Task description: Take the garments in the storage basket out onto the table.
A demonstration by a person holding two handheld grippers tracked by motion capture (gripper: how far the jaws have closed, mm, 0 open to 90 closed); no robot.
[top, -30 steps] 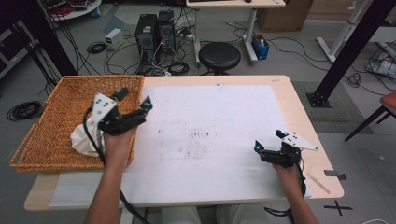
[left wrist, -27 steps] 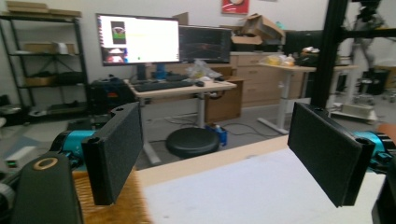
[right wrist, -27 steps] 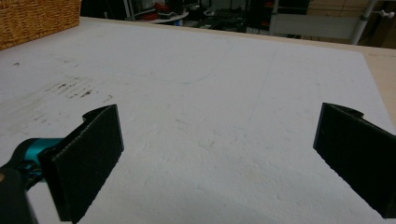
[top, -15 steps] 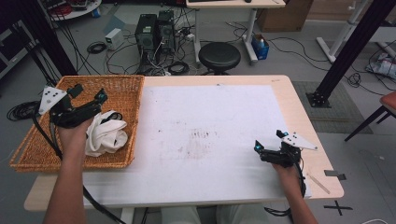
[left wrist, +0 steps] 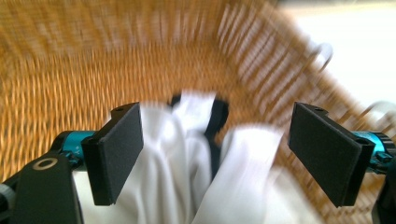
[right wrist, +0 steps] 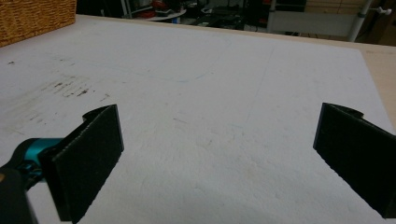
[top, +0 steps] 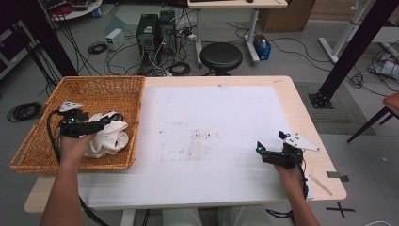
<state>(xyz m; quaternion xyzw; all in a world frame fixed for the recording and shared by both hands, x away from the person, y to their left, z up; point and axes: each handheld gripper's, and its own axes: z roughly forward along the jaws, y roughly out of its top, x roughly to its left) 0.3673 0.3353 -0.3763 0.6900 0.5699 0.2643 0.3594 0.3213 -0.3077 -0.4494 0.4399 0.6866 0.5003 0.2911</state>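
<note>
A crumpled white cloth [top: 112, 140] with a dark part lies in the near right of the wicker basket [top: 101, 88]. My left gripper [top: 109, 120] is low inside the basket, pointing right, its tips over the cloth. In the left gripper view the cloth [left wrist: 187, 168] sits between and beneath the wide-apart jaws of the left gripper [left wrist: 215, 135]; nothing is clamped. My right gripper [top: 269, 143] rests open at the near right of the white mat [top: 211, 113]. The right gripper [right wrist: 219, 135] has only the bare mat [right wrist: 201, 93] between its jaws.
The basket stands on the table's left end, its right wall along the mat's edge, and its corner [right wrist: 37, 16] is seen far off. Dark smudges [top: 200, 136] mark the mat's middle. A stool [top: 221, 56], computers and cables lie beyond the far edge.
My left gripper swung from the basket's right rim to its far left, then came back right and down over the cloth. The right gripper has stayed put.
</note>
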